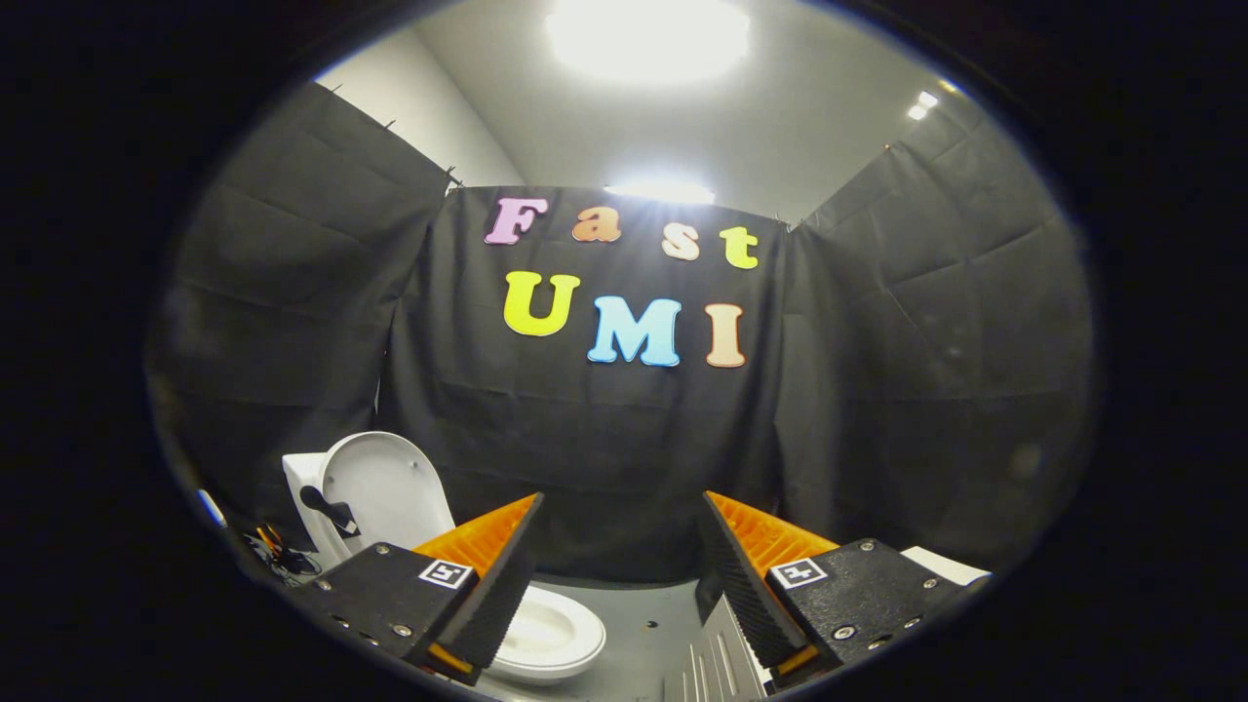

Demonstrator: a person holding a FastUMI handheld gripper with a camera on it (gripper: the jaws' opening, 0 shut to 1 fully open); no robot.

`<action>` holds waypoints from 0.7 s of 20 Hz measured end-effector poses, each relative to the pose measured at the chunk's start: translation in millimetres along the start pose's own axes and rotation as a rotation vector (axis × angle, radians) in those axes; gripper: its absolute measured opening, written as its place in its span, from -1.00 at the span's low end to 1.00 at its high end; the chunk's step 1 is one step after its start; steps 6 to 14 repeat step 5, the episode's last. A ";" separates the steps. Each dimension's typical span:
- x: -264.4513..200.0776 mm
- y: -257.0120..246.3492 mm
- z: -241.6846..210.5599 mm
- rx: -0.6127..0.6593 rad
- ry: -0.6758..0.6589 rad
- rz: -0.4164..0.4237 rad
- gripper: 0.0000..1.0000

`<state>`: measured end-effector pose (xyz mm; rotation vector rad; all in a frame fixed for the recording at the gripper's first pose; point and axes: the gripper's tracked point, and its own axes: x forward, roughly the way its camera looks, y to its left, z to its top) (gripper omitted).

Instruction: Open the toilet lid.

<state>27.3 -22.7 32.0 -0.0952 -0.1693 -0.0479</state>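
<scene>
- The gripper [620, 546] was held up in the booth, its two fingers spread wide apart with nothing between them.
- Neither finger touched anything; only the dark cloth wall [604, 458] showed through the gap between the fingertips.
- The toilet [458, 595] stood low down, beyond and below the left finger, well to the left of the gap.
- The toilet lid [385, 487] was already raised, standing upright and leaning back against the white tank [300, 483] behind it.
- A small dark handle-like piece [327, 509] stuck out from the lid's left edge, with a light tag on it; what it was exactly could not be told.
- The white seat [556, 639] lay down flat over the bowl, partly hidden behind the left finger, with its oval opening facing up.
- A tangle of thin cables [278, 556] lay on the floor just left of the toilet's base.
- The grey floor [648, 619] showed between and below the fingers, just right of the seat.
- A light ribbed object [717, 658] sat below the right finger, too cut off to identify.
- A white flat edge [944, 564] peeked out beyond the right finger's body.
- Bright ceiling lights [648, 39] shone above the cloth walls, with a smaller pair [921, 105] off to the right.
</scene>
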 end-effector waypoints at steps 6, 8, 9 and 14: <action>-8.8 4.1 -0.3 -0.002 0.005 -0.006 0.90; -8.8 4.1 -0.3 -0.002 0.005 -0.006 0.90; -8.8 4.1 -0.3 -0.002 0.005 -0.006 0.90; -8.8 4.1 -0.3 -0.002 0.005 -0.006 0.90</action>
